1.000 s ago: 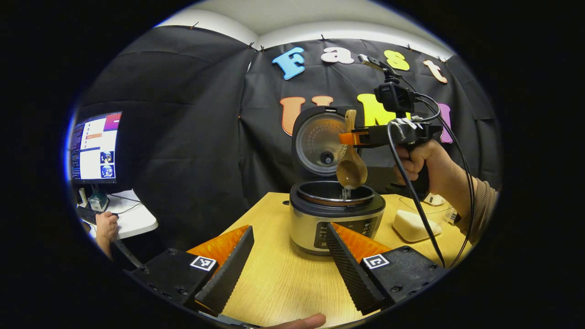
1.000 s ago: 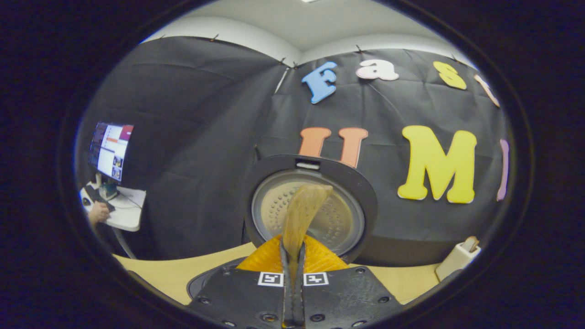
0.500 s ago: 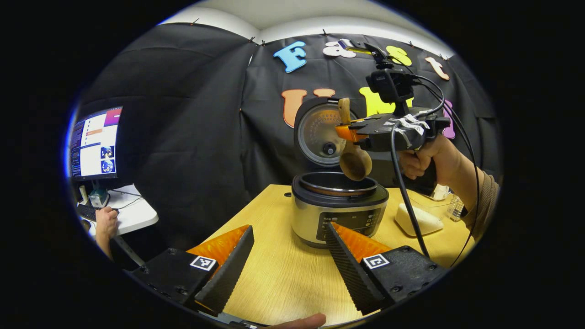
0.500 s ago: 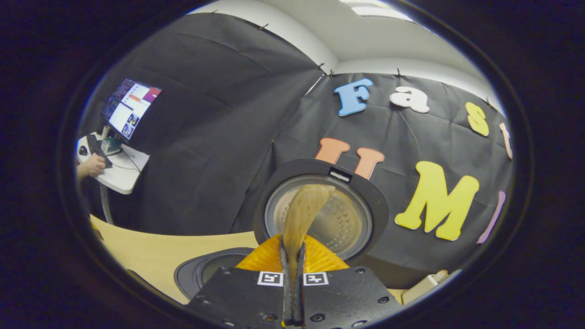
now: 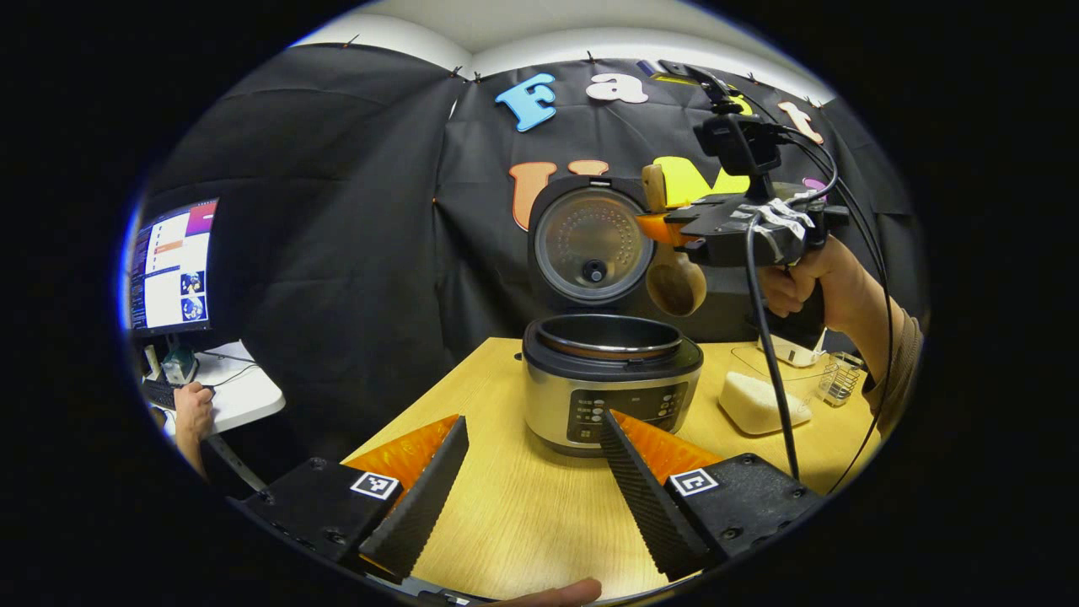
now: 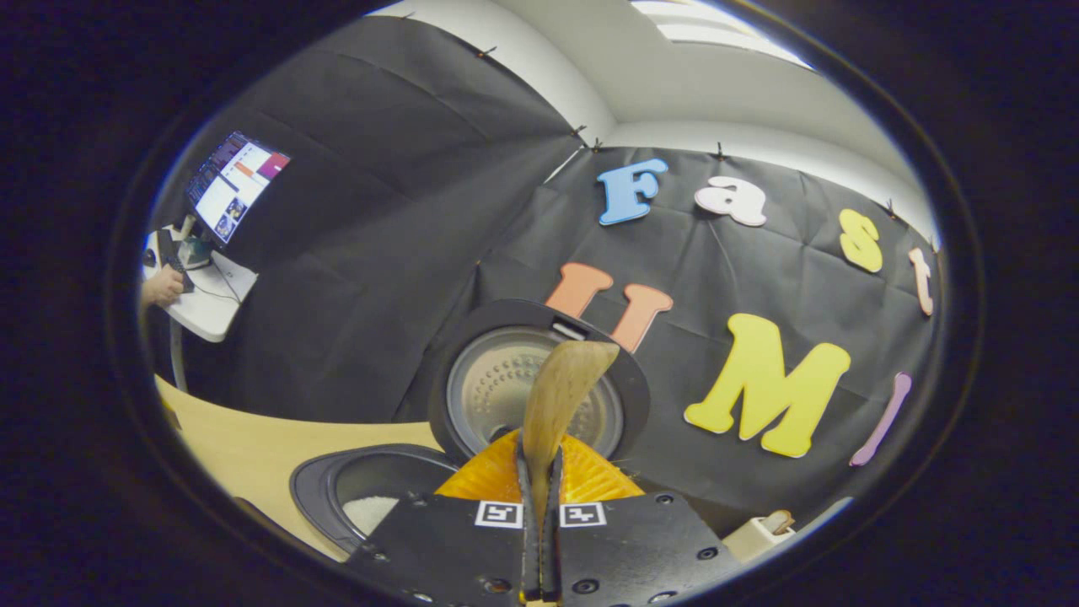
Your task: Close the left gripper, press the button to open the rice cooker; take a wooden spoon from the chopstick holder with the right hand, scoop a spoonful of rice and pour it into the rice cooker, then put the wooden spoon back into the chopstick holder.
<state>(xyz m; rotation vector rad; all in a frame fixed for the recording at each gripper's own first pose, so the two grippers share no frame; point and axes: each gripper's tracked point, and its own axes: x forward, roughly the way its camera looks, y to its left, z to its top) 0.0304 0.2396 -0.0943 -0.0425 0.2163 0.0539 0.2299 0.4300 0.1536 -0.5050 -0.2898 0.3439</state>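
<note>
My left gripper (image 5: 527, 472) sits nearest, low over the wooden table (image 5: 514, 514), its two fingers spread wide apart with nothing between them. It has no part in this step, so I judge it best kept parked where it is, clear of the cooker's front.

Just beyond its tips stands the rice cooker (image 5: 611, 384), lid (image 5: 590, 244) swung up at the back and the pot open. In the right gripper view some white rice lies in the bottom of the pot (image 6: 368, 511), so I take the pour as done and the step in hand as carrying the spoon home.

To the right of the cooker, on the table, lies the white heap of rice (image 5: 753, 402) in a clear container, and just past it a small wire chopstick holder (image 5: 840, 379), partly hidden by my forearm.

Higher up and to the right of the pot, my right gripper (image 5: 653, 228) is clamped tight on the handle of the wooden spoon (image 5: 674, 282), whose bowl hangs down, apparently empty; I cannot rule out stray grains.

To do this well, I would swing right and toward the holder, pass over the rice container and not through it, bring the spoon upright above the holder's mouth, lower until it is seated inside, and only then ease the fingers apart. The holder looks light and could tip if nudged sideways.
</note>
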